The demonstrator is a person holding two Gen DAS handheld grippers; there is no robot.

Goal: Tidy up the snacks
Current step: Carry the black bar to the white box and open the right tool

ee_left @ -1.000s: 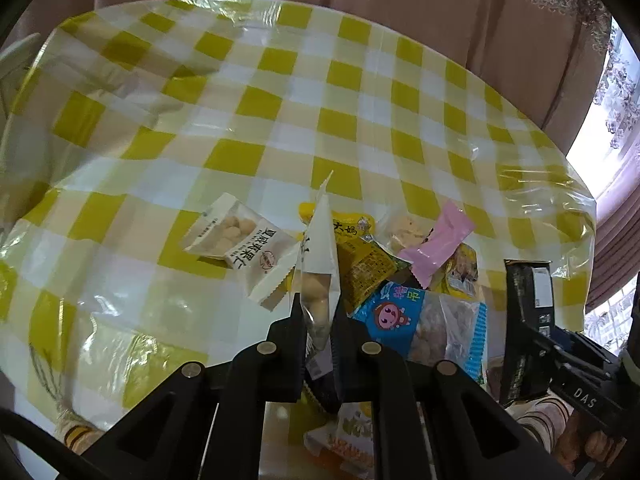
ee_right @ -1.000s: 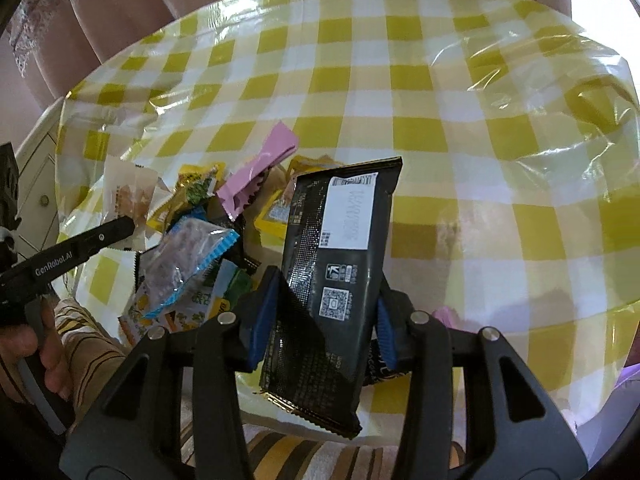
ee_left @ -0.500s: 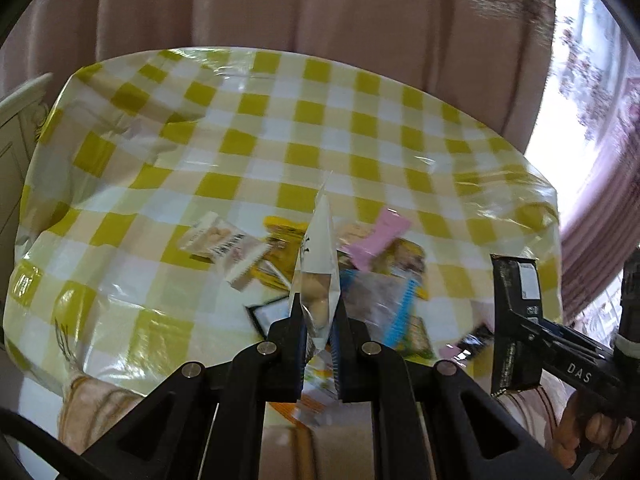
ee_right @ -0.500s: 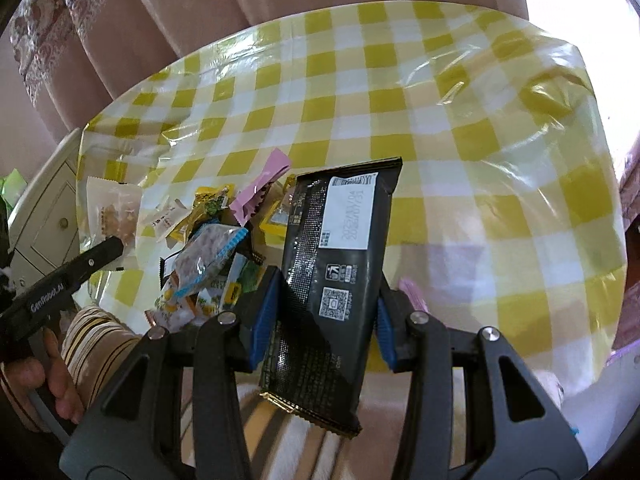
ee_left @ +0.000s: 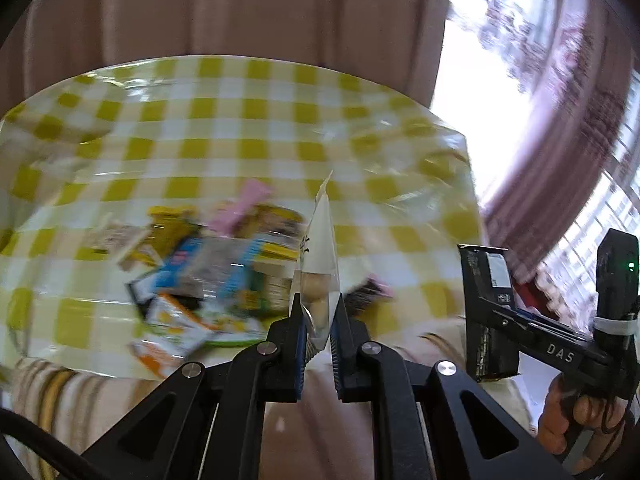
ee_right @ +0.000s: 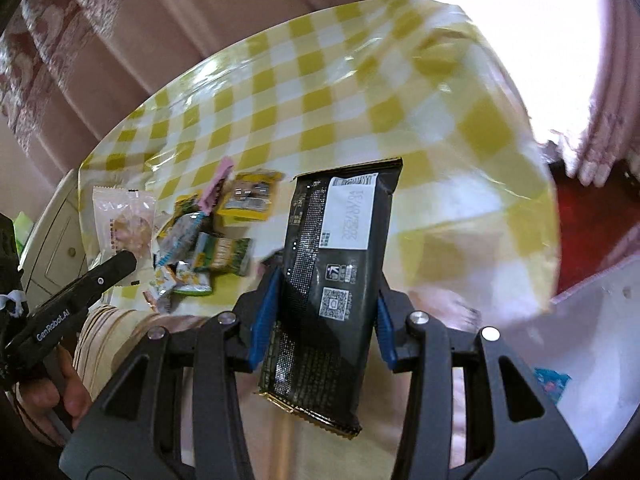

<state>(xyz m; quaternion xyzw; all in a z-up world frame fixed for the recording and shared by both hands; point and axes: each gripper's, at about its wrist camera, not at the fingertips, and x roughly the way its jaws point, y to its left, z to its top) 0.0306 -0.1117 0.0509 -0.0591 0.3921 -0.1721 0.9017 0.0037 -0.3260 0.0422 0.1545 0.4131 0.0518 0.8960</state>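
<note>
Clear pouch (ee_left: 318,256): we have it pinched edge-on in our left gripper (ee_left: 318,320), jaws almost fully together, long axis running straight out along the fingers, pale balls visible just past the pads
Black bar (ee_right: 334,276): clamped across its width by our right gripper (ee_right: 326,312), jaws part-way apart on it, long axis also along the fingers, label end away from us, the other end hanging out behind the pads
Pile (ee_left: 208,276): the loose snacks lie ahead of and below the left gripper, a little to its left; from the right gripper they sit well off to the left, so our left hand is the nearer one
Cloth (ee_right: 360,92): bare checks beyond the bar
Only the right view shows: a white bin (ee_right: 592,352) low on its right, which we judge the likely drop spot
Only the left view shows: the bar from the side, apart from the pouch
</note>
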